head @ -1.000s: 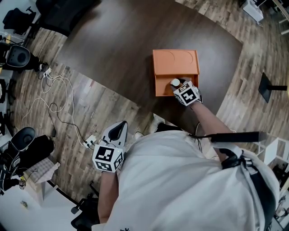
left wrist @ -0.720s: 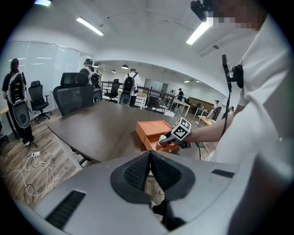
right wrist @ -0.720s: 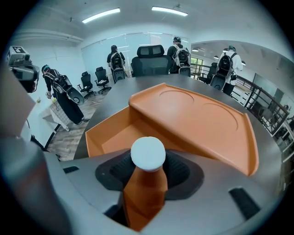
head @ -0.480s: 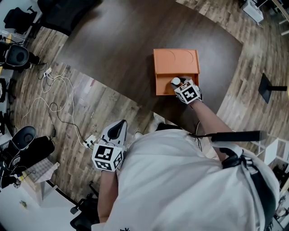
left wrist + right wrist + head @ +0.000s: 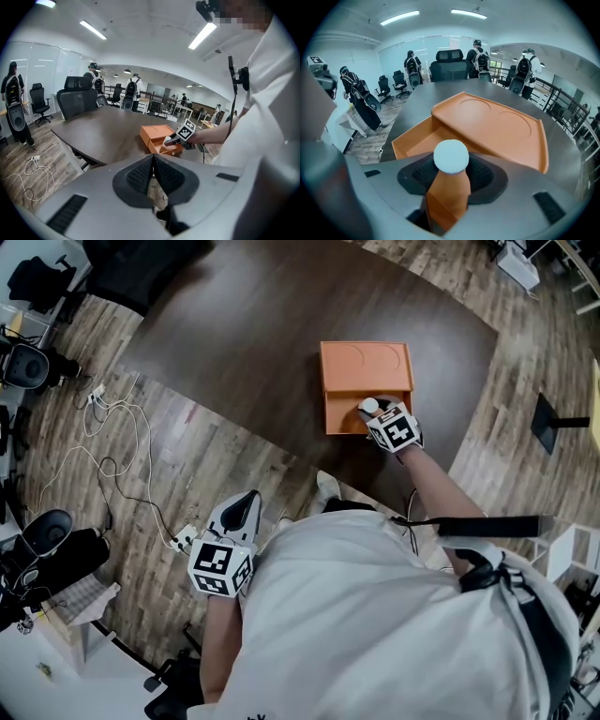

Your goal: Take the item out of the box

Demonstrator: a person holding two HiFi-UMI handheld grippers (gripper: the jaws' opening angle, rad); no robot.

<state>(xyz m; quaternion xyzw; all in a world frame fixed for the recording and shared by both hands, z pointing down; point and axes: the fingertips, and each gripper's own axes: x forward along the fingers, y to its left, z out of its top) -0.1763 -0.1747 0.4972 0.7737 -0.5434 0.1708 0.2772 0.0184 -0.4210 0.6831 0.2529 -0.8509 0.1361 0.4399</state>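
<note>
One orange bottle [image 5: 450, 187] sat between the right gripper's [image 5: 373, 415] pads, over the open tray of the orange box [image 5: 339, 414] at the table's [image 5: 253, 334] near edge. Jaws had just been closing and clamped its body. Right forearm reached forward, with the gripper pitched steeply down. Head view gave only the white cap [image 5: 368, 406]; right gripper view gave the grip. Left gripper [image 5: 245, 509] hung low beside the table edge, jaws together.

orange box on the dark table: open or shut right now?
Open. The flat orange box has its lid sitting back over the far half, which leaves the near compartment exposed.
</note>
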